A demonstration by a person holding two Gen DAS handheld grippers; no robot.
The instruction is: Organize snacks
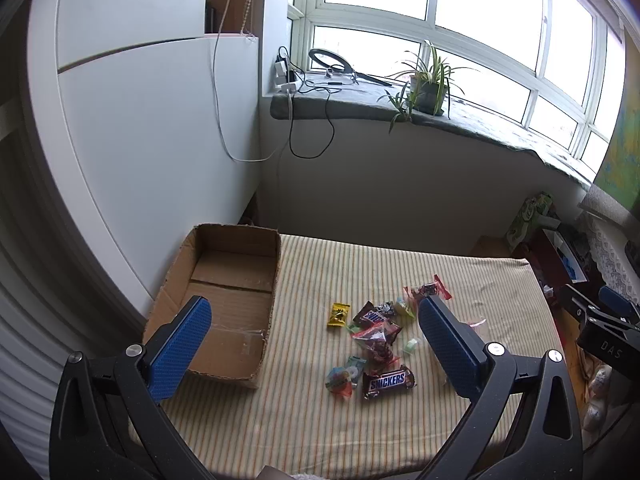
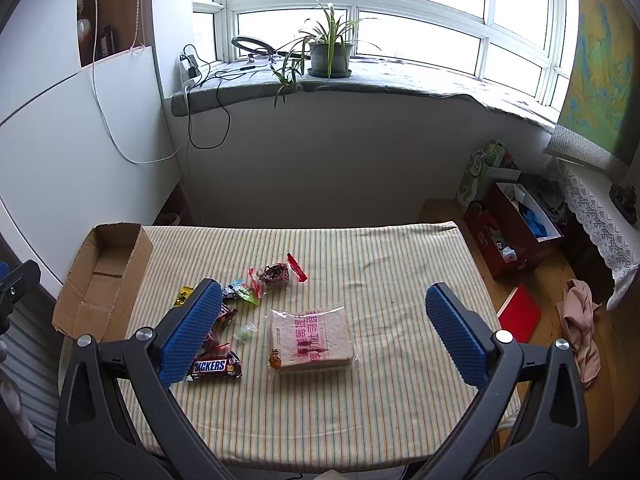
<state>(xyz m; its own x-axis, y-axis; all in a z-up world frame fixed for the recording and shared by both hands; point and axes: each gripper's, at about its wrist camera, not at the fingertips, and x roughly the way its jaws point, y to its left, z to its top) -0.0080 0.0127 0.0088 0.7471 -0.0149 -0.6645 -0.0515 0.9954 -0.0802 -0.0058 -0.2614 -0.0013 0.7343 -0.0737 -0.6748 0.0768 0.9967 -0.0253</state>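
An empty cardboard box (image 1: 224, 300) (image 2: 100, 280) lies at the table's left edge. Several wrapped snacks sit in a loose pile to its right: a Snickers bar (image 1: 388, 381) (image 2: 216, 366), a yellow packet (image 1: 338, 314) (image 2: 184, 295), a red-edged clear bag (image 1: 428, 290) (image 2: 278, 272), small candies (image 1: 340, 378). A bagged slice of bread (image 2: 312, 338) rests right of the pile. My left gripper (image 1: 316, 320) hovers open above the gap between box and pile. My right gripper (image 2: 324, 304) hangs open over the bread. Both hold nothing.
A striped cloth covers the table (image 2: 380, 256). The other gripper's body shows at the right edge (image 1: 604, 332). On the floor to the right are a red box (image 2: 516, 232), a red book (image 2: 520, 318) and a crumpled cloth (image 2: 580, 324). A potted plant (image 2: 330, 54) stands on the windowsill.
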